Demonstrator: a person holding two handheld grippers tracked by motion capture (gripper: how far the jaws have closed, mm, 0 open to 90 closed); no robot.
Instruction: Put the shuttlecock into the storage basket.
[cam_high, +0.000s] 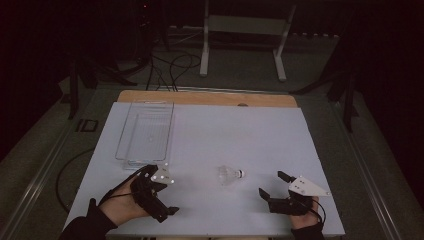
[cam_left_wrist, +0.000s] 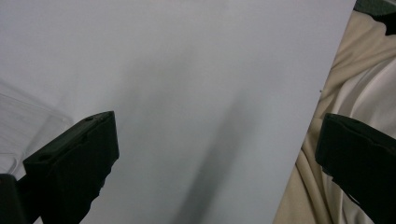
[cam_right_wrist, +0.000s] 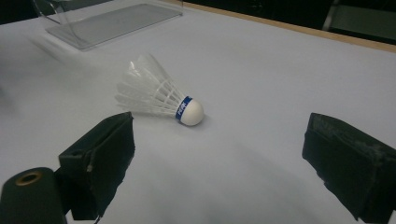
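Observation:
A white feather shuttlecock (cam_high: 231, 174) with a blue band and white cork lies on its side on the white table sheet (cam_high: 240, 135), cork toward the right. In the right gripper view the shuttlecock (cam_right_wrist: 161, 98) lies just ahead of my right gripper (cam_right_wrist: 219, 135), slightly left of centre. My right gripper (cam_high: 272, 184) rests near the front right edge, open and empty, pointing left at the shuttlecock. At the front left my left gripper (cam_high: 170, 195) is open with nothing between its fingers. Bare sheet lies between the jaws of the left gripper (cam_left_wrist: 219, 135).
A clear plastic tray (cam_high: 145, 131) sits empty at the back left, just beyond my left hand; its corner (cam_left_wrist: 23, 121) shows beside the left jaw. The table's wooden edge (cam_high: 207, 97) runs along the back. Beyond it a white stand (cam_high: 245, 30) and cables (cam_high: 170, 70) are on the floor.

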